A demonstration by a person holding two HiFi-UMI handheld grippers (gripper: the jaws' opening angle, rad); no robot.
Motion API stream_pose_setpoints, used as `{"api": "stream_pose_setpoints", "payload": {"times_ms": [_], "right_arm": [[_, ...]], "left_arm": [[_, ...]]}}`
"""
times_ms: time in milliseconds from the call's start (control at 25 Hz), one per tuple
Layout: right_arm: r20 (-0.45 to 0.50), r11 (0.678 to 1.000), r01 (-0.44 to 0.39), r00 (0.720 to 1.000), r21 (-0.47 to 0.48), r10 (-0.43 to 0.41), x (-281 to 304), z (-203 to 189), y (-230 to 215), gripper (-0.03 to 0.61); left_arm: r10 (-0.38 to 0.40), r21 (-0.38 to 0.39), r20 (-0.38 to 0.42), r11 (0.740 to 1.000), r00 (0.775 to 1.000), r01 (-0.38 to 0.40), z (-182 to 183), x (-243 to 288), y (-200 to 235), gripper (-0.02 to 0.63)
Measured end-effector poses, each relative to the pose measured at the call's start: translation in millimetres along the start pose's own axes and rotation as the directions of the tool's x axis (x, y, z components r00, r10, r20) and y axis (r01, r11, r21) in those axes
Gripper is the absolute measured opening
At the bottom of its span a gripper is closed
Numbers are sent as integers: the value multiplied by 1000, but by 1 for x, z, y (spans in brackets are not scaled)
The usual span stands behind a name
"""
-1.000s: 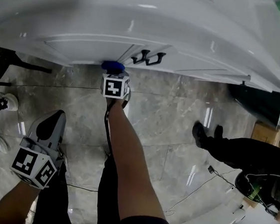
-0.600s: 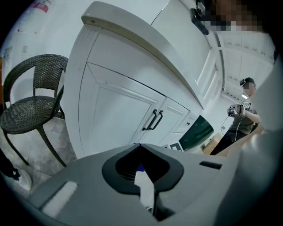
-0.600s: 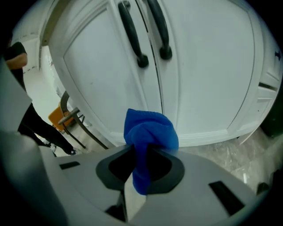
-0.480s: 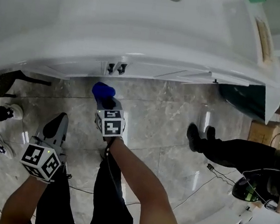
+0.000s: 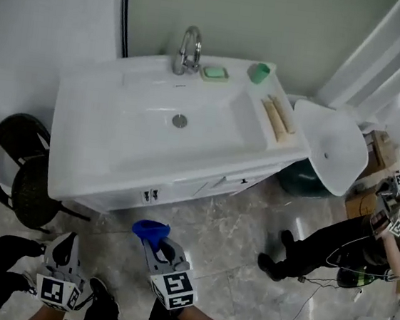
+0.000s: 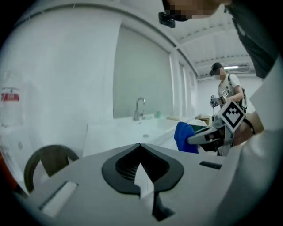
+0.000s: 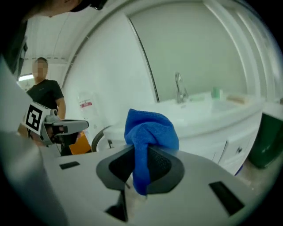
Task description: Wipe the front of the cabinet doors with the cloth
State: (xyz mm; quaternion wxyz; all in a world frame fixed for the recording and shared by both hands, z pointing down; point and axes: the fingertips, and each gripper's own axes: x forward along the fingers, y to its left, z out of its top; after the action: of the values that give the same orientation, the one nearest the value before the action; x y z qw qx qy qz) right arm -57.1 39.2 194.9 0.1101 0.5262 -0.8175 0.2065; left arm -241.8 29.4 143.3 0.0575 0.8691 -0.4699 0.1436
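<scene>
The white cabinet doors [image 5: 204,187] with two small black handles [image 5: 149,195] sit under a white sink top [image 5: 87,143]. My right gripper [image 5: 155,239] is shut on a bunched blue cloth [image 5: 150,228], held over the floor a short way in front of the doors and apart from them. In the right gripper view the cloth [image 7: 148,132] bulges out from between the jaws, with the cabinet [image 7: 221,141] beyond it. My left gripper [image 5: 67,239] hangs low at the left, shut on nothing. From the left gripper view, the cloth [image 6: 183,137] shows at the right.
A black chair [image 5: 16,170] stands left of the vanity. Right of it are a dark green bin [image 5: 299,181] and a white pedestal basin [image 5: 330,149]. A person [image 5: 326,249] sits on the marble floor at the right. Faucet [image 5: 190,47], soap dish [image 5: 215,72] and green cup [image 5: 259,72] sit on top.
The right gripper has drawn the blue cloth back from the cabinet doors toward me. The head view has risen, so the whole sink top now shows. The left gripper stays low left.
</scene>
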Motion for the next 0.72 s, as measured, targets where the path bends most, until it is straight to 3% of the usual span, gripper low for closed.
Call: {"api": "stream_pose_setpoints", "payload": {"times_ms": [160,400,560,720], "right_arm": [[227,999,21,974,-43,-11,-83,143,18,51],[413,985,68,911,-160,5,-163,297,18,51],[439,964,60,897,-258,61,-196,323,27,51],[462,960,103,886,-259,29,-224,311,19,51]], "left_arm": [[-2,42,133,999,991,-3,119,-44,-15,0],[-34,-34,316,998,948,47,256,-50,-69,-2],[-8,-114,368,992,930,54,298,-60,-113,-2],[-53,-123,362,987,931,104,296,-67,-152,-2]]}}
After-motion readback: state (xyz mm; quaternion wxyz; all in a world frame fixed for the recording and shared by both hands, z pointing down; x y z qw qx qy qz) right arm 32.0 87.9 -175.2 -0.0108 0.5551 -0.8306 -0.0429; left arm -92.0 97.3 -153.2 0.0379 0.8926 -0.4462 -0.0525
